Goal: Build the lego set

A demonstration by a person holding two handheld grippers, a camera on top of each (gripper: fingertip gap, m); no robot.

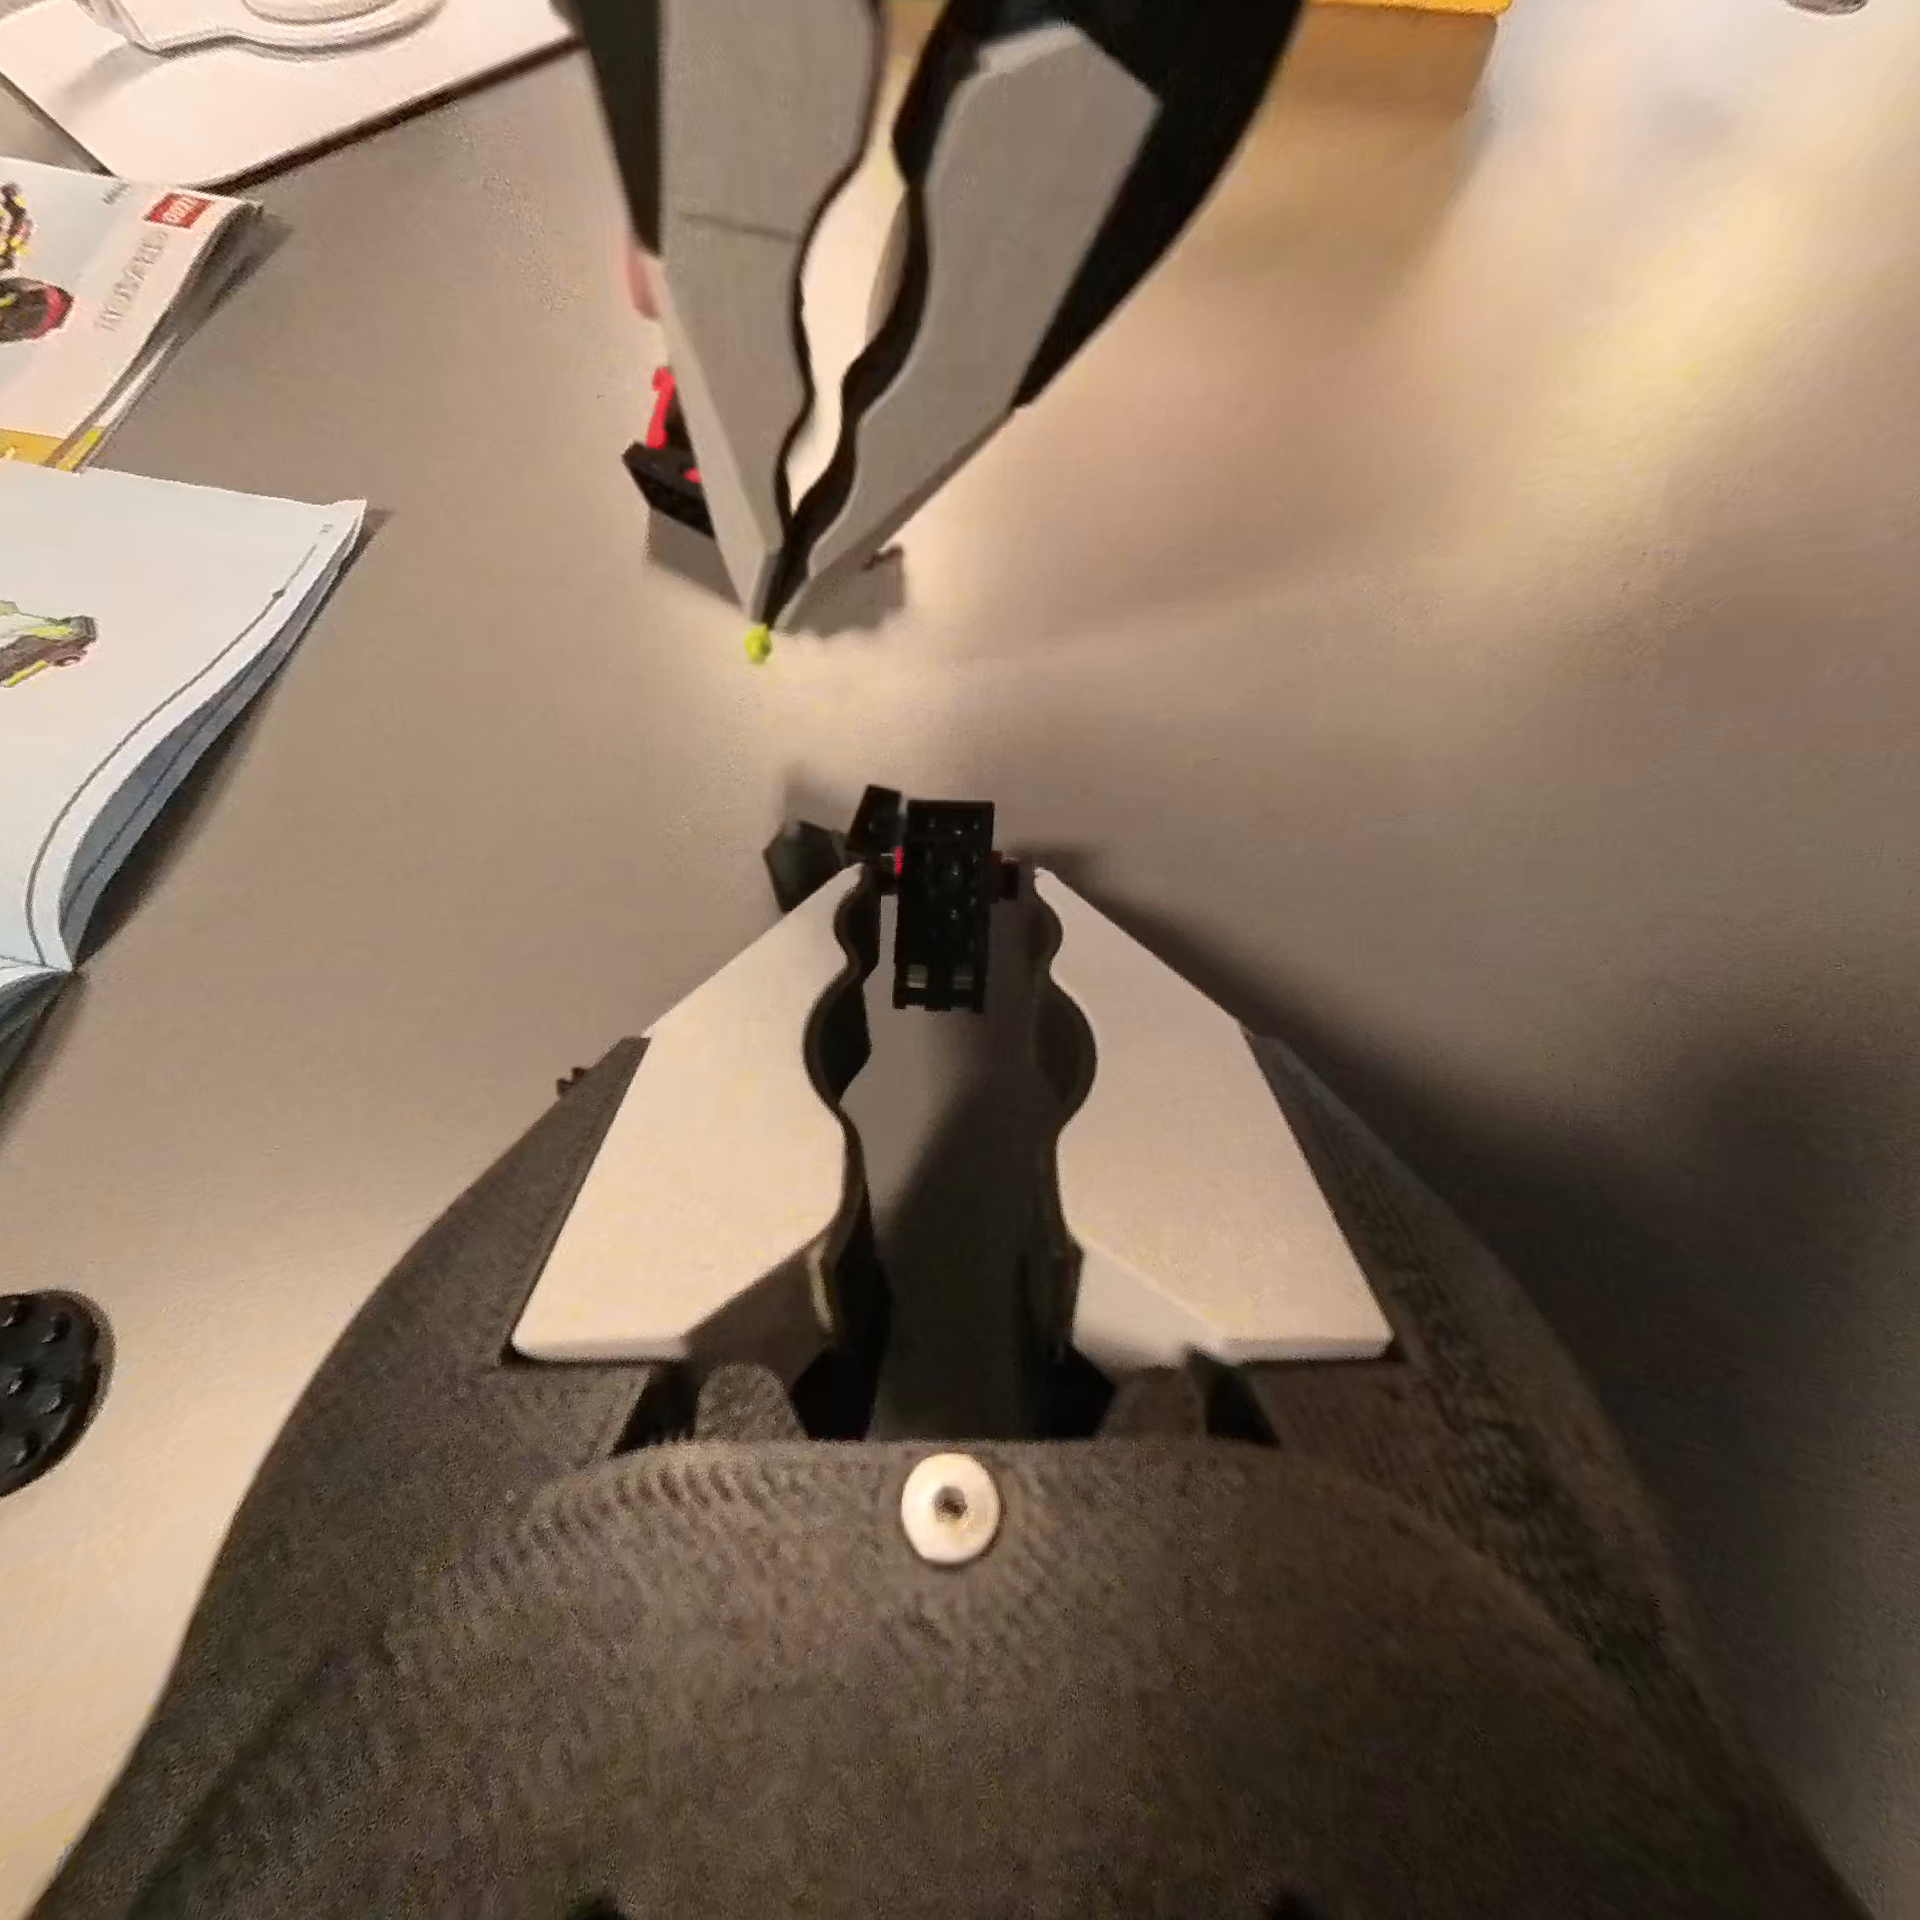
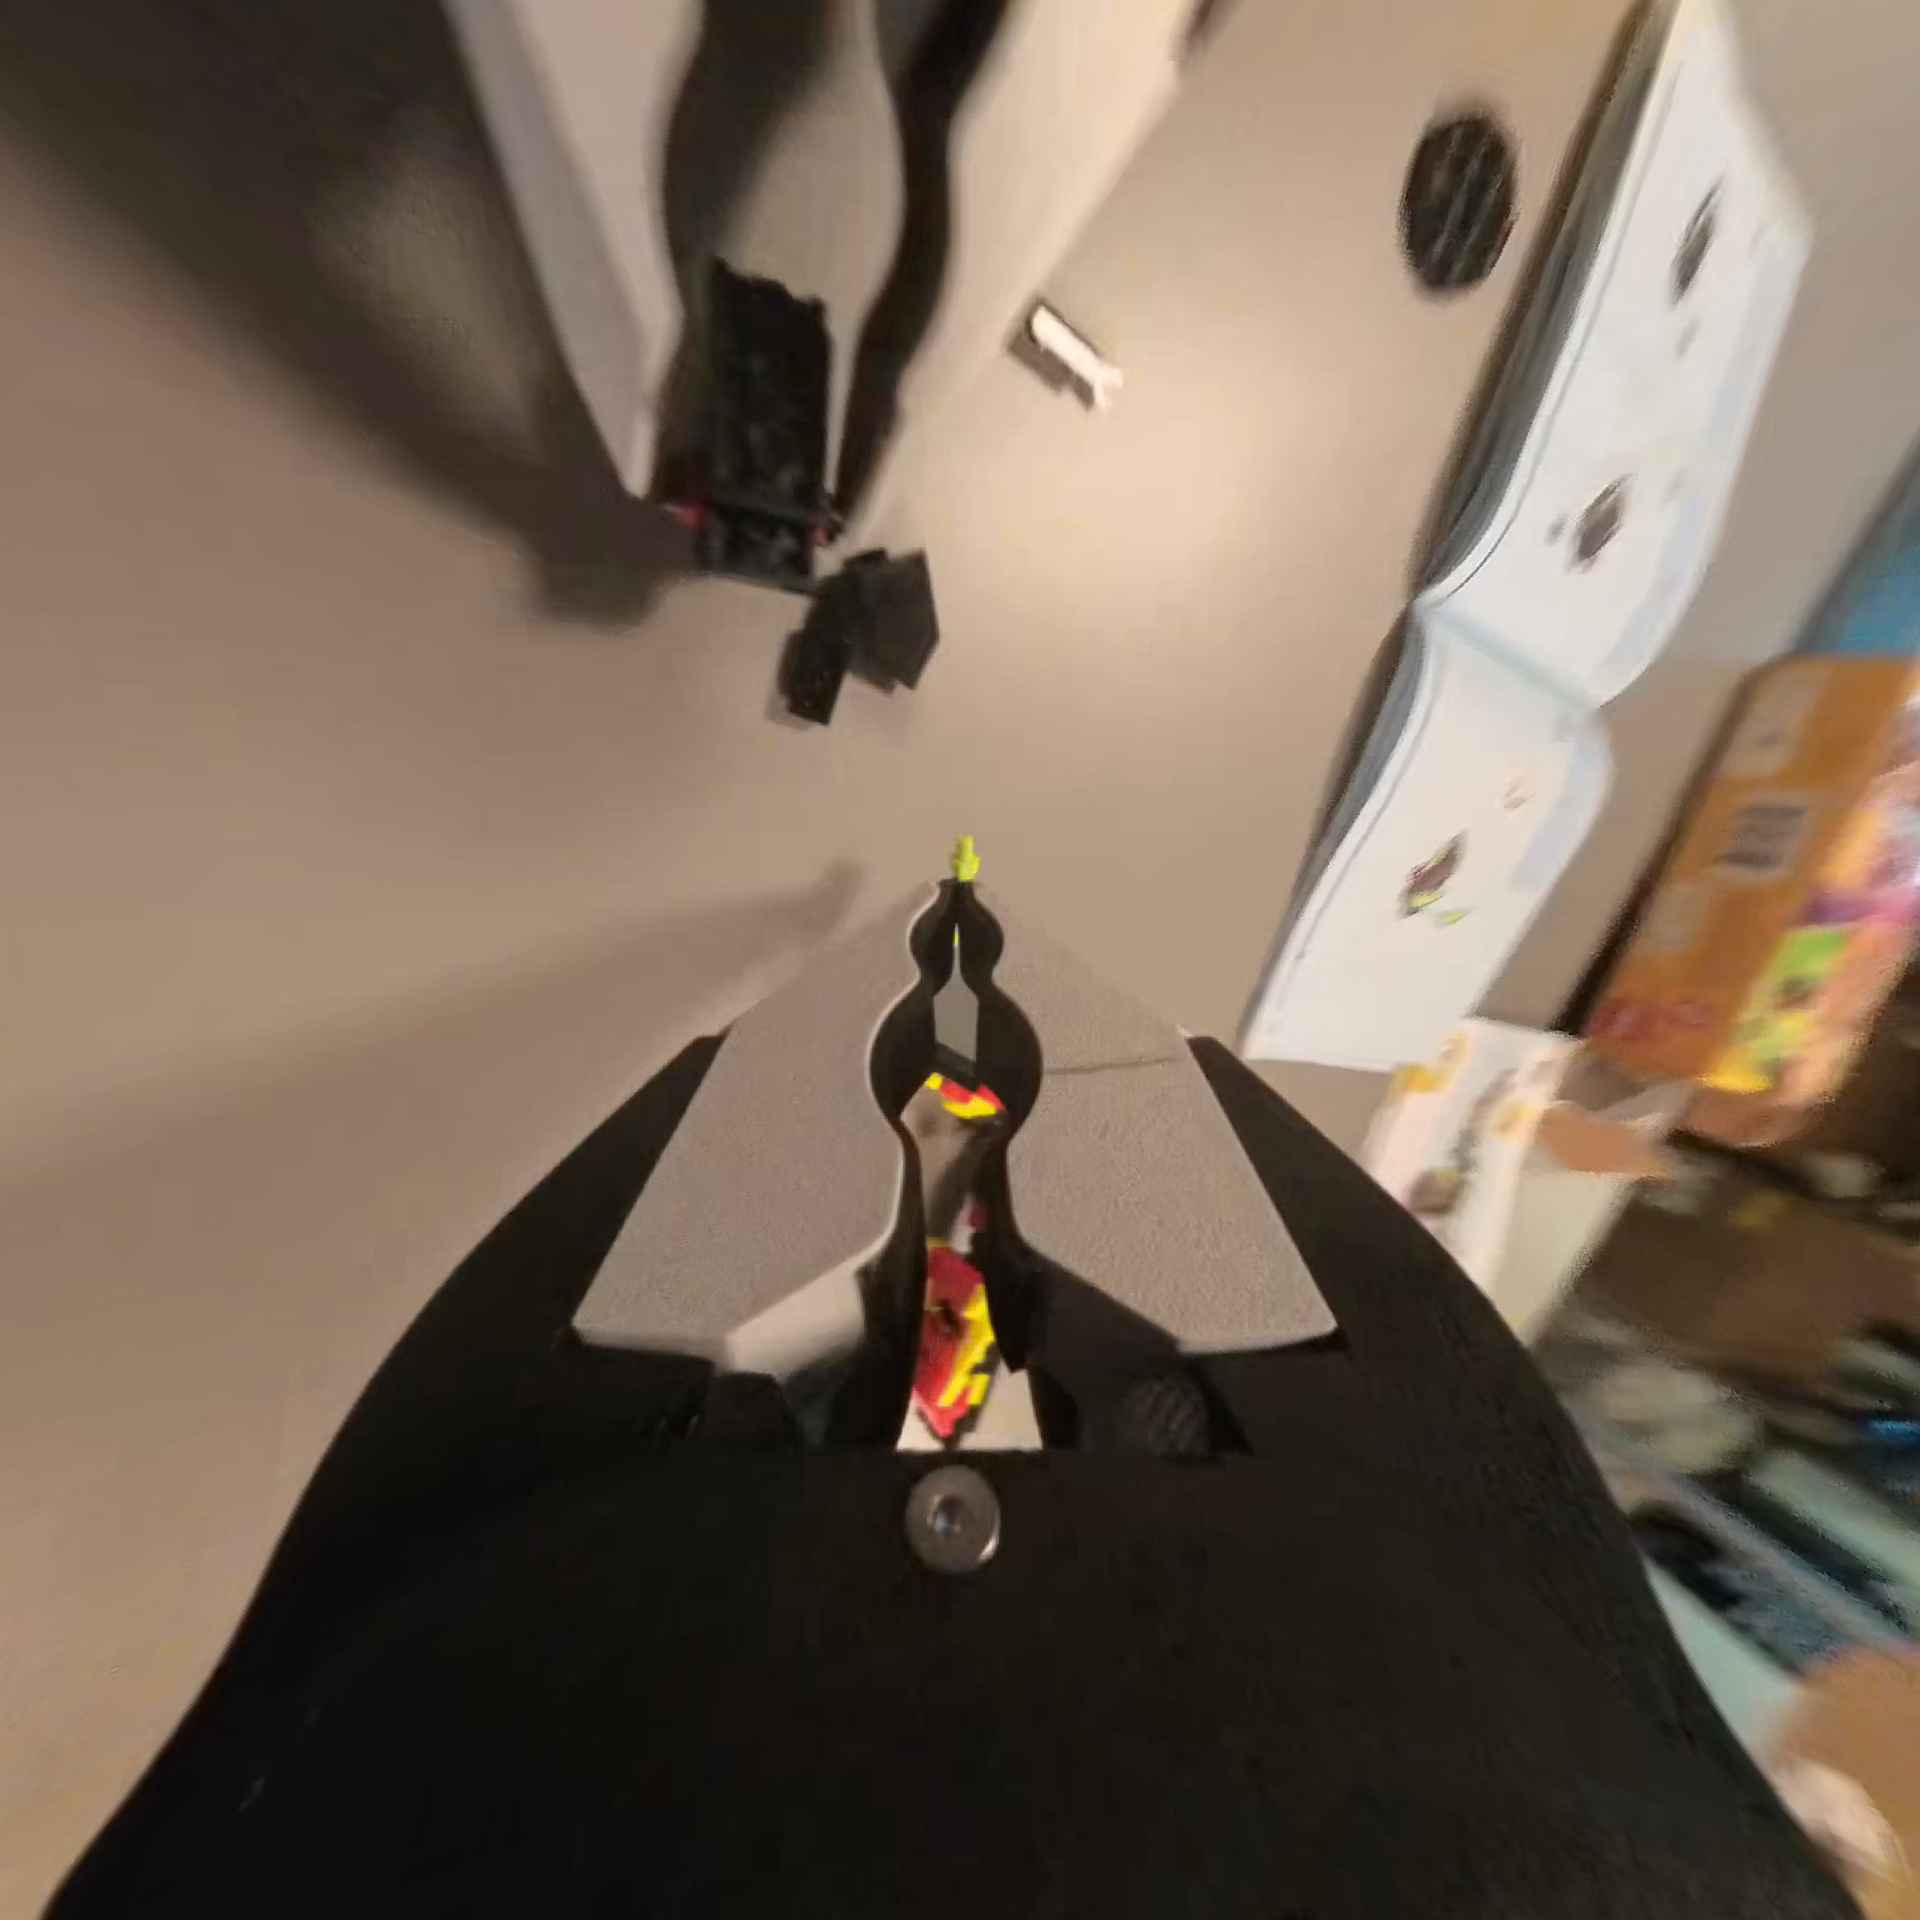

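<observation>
My left gripper (image 1: 940, 878) is shut on a black lego assembly (image 1: 943, 914) with small red pins at its sides, and holds it just over the grey table (image 1: 1351, 727). It also shows in the right wrist view (image 2: 753, 416), between the left gripper's fingers at the top. My right gripper (image 2: 961, 896) is shut on a tiny lime-green piece (image 2: 965, 860) that sticks out past its tips. In the left wrist view, the right gripper (image 1: 774, 613) points down toward the table with the green piece (image 1: 761, 644) at its tip, a little beyond the black assembly.
Loose black pieces (image 2: 862, 634) lie next to the left gripper's tips. A black and red piece (image 1: 665, 468) lies behind the right gripper. Open instruction booklets (image 1: 156, 675) lie at the left. A black round part (image 1: 42, 1382), a small grey piece (image 2: 1065, 353) and an orange box (image 2: 1766, 883) are nearby. Tip to tip, the grippers are about 7 cm apart.
</observation>
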